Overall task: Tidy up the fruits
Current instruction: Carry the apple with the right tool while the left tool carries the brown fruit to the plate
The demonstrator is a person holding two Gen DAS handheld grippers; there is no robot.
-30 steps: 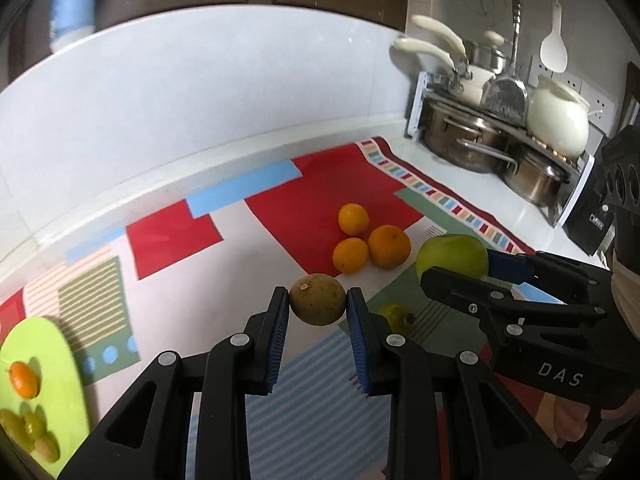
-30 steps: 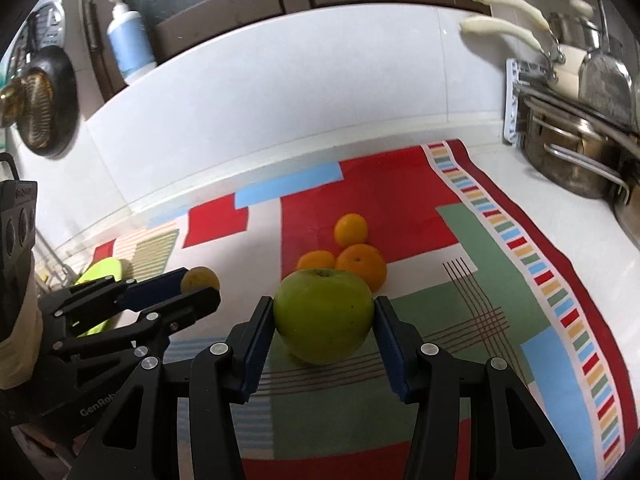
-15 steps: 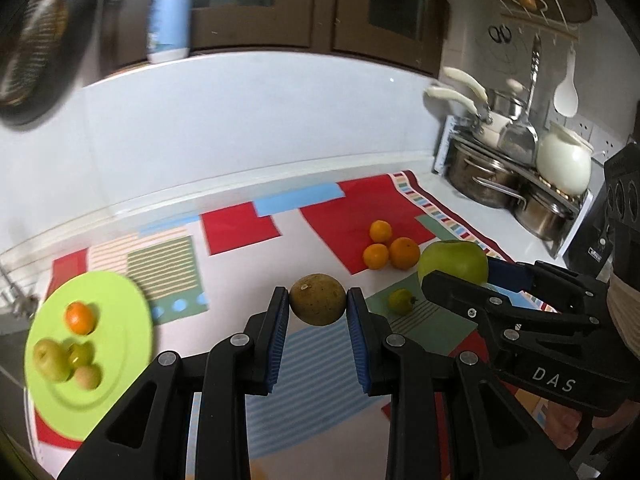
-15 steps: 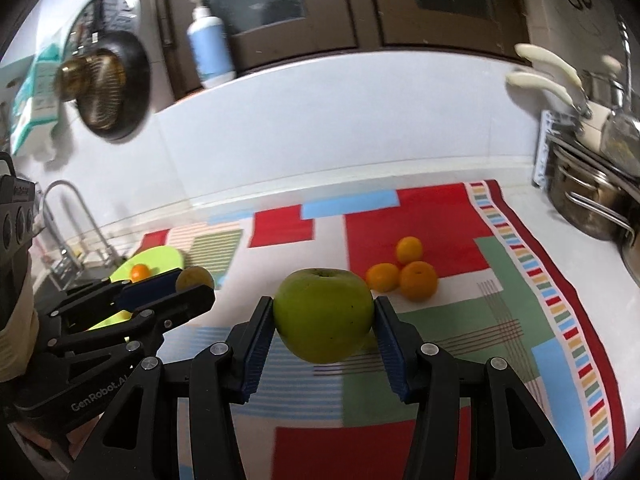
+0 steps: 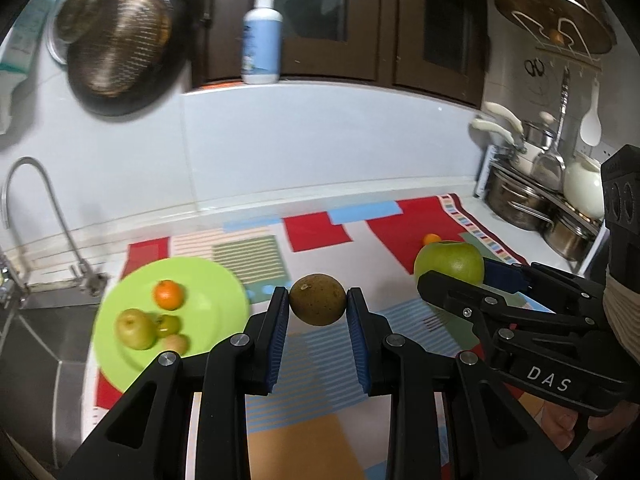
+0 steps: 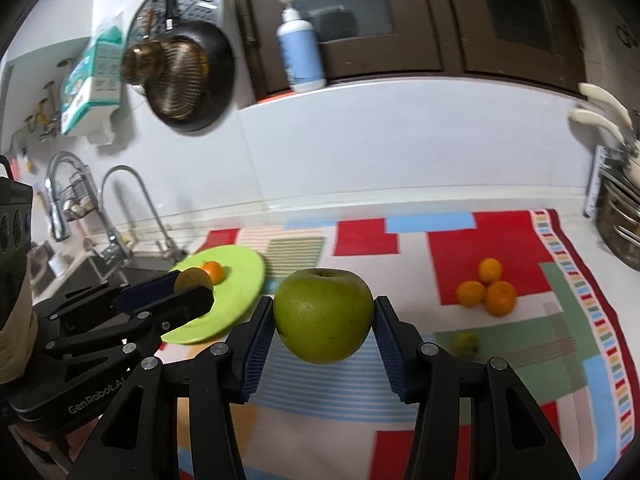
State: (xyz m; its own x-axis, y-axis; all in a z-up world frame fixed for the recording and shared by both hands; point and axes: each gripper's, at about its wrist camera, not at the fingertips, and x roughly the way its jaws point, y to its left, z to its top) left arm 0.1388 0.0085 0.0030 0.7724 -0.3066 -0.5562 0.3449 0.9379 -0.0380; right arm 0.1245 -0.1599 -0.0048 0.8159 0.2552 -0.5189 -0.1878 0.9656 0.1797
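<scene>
- The left tool (image 5: pixel 318 312) is seen to be matt black plastic with ribbed blue pads and bright metal screws.
- The brown fruit (image 5: pixel 318 299) is marked by a dull, rough skin.
- The green apple (image 6: pixel 323 316) is shown smooth and faintly glossy, with small dark specks.
- The plate (image 5: pixel 216 280) is seen as smooth lime plastic.
- The mat (image 6: pixel 496 236) is made of matt woven cloth.
- The pots (image 5: pixel 516 196) are finished in shiny metal.
- The wall (image 6: pixel 400 148) is covered in glossy white tile.
</scene>
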